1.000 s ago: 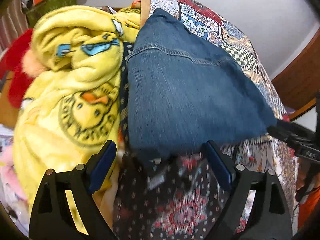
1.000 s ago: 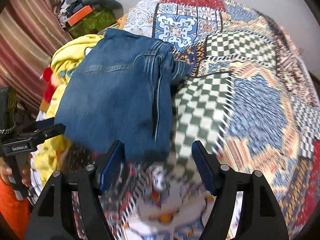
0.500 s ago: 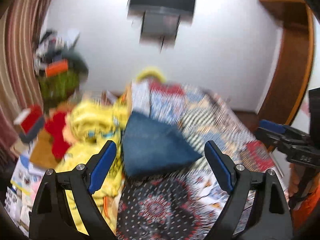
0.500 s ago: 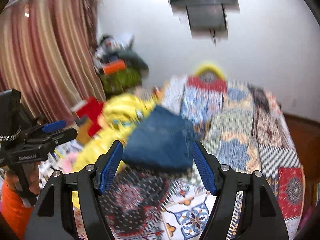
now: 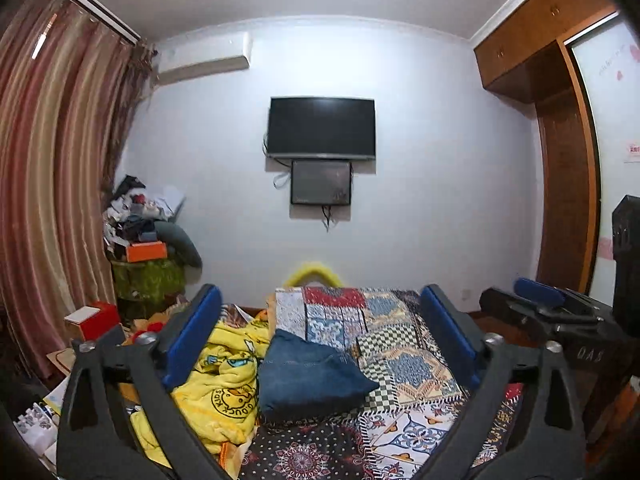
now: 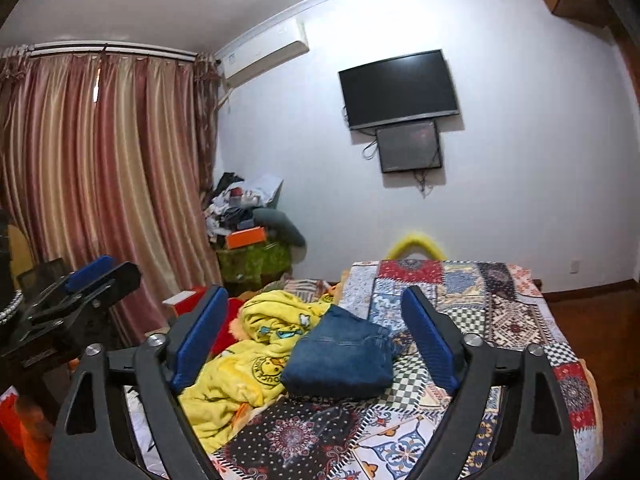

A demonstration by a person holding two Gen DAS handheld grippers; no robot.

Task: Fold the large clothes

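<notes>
Folded blue jeans (image 5: 308,376) lie on the patchwork bed cover (image 5: 404,356), also in the right wrist view (image 6: 340,360). My left gripper (image 5: 320,340) is open and empty, held well back from the bed and above it. My right gripper (image 6: 316,340) is open and empty, also held back. Each gripper shows in the other's view: the right one at the far right (image 5: 560,312), the left one at the far left (image 6: 80,284).
A crumpled yellow duck blanket (image 5: 224,380) lies left of the jeans (image 6: 256,356). A cluttered green stand (image 6: 252,256) is by the striped curtains (image 6: 100,184). A TV (image 5: 322,126) hangs on the far wall. A wooden wardrobe (image 5: 560,184) stands right.
Both grippers have pulled back and up from the jeans, so the whole bed and room now show. The jeans stay folded on the bed.
</notes>
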